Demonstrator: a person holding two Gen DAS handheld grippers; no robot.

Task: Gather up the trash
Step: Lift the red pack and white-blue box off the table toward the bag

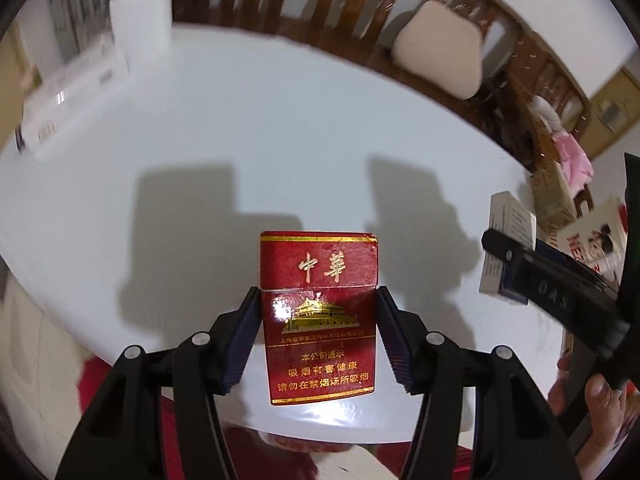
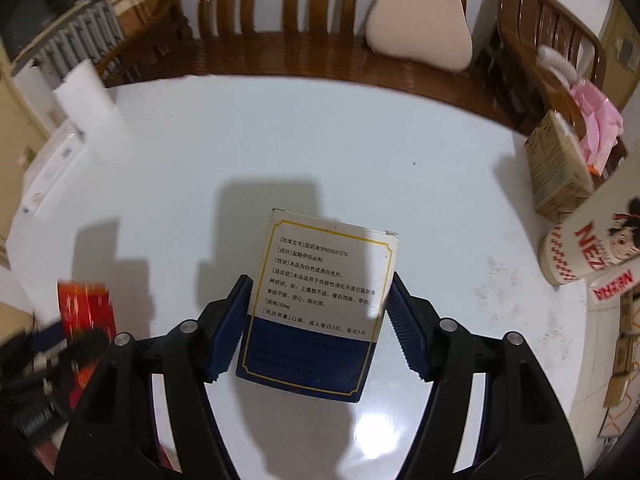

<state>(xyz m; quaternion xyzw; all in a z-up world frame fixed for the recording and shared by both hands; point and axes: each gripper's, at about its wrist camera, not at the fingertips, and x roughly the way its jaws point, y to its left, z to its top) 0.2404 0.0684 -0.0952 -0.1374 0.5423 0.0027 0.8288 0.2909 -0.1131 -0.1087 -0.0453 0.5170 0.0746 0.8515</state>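
Red cigarette pack (image 1: 318, 316) sits pinched in the left tongs (image 1: 318, 336) above the white bench (image 1: 280, 120). Right tongs (image 2: 318, 328) clamp a medicine box (image 2: 320, 300).

White round table (image 2: 280, 140) fills mid frame, glossy, hard shadows on it. Wooden slat-back bench (image 2: 280, 20) across top w/ beige cushion (image 2: 420, 28) upper right. Grey radiator (image 2: 80, 36) upper left. White boxes (image 2: 56, 164) at left edge. Cardboard box (image 2: 556, 168) w/ pink paper (image 2: 596, 120) at right.
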